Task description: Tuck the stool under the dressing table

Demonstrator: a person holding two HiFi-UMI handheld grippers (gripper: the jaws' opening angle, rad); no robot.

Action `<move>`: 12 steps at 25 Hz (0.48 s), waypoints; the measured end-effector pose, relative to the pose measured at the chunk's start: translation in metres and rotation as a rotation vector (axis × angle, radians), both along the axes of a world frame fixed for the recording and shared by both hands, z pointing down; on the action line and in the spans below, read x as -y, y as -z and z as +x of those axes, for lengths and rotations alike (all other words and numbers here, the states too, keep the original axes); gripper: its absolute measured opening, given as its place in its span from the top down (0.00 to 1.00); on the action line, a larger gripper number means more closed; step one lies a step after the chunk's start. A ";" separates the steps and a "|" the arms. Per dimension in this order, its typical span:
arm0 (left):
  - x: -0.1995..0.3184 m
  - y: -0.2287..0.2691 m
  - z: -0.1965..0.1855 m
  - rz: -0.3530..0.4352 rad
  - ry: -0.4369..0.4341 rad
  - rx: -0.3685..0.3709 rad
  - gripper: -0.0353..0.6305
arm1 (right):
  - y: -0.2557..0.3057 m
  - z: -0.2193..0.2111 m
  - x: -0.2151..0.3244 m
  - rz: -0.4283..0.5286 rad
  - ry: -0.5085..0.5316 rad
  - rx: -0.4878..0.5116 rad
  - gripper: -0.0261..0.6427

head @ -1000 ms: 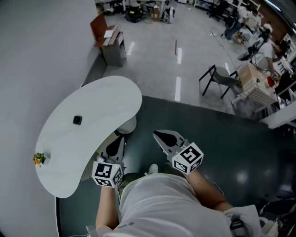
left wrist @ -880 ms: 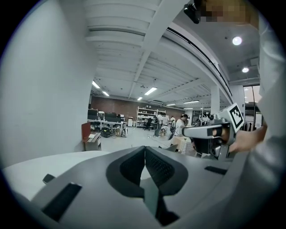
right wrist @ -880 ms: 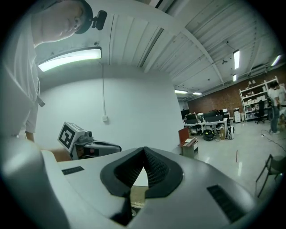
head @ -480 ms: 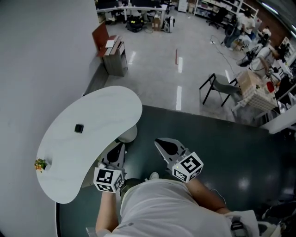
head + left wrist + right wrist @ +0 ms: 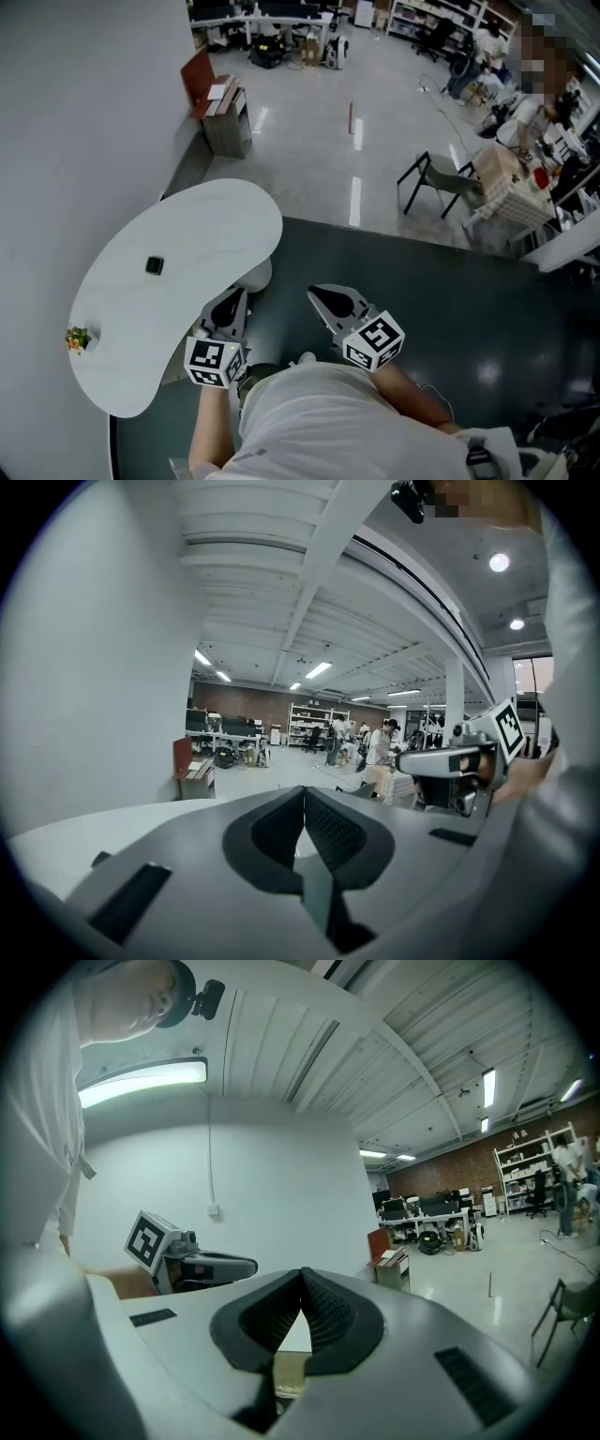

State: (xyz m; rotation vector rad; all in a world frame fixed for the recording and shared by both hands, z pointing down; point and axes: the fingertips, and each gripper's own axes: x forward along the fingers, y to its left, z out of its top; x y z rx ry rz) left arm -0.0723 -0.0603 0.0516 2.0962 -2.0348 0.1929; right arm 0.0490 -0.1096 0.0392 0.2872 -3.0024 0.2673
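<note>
A stool [image 5: 259, 274] is tucked partly under the right edge of the dressing table [image 5: 206, 234]. A small box [image 5: 154, 265] is set on it, and a chair [image 5: 433, 174] is placed well to its right.

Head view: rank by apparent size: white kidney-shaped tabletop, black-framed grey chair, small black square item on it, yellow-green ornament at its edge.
1. White kidney-shaped tabletop
2. Black-framed grey chair, farther from the camera
3. Small black square item and yellow-green ornament: near alike, not ranked
</note>
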 end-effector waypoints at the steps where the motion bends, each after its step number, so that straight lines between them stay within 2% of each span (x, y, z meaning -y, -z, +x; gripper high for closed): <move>1: 0.001 0.000 0.001 -0.001 -0.002 -0.002 0.94 | 0.000 0.000 0.001 -0.001 -0.001 0.000 0.94; 6: 0.002 -0.009 0.007 -0.023 -0.023 0.009 0.94 | -0.005 0.003 0.004 -0.009 -0.005 0.000 0.94; 12: 0.004 -0.011 0.011 -0.016 -0.016 -0.018 0.94 | -0.010 0.012 0.011 -0.015 -0.019 -0.008 0.94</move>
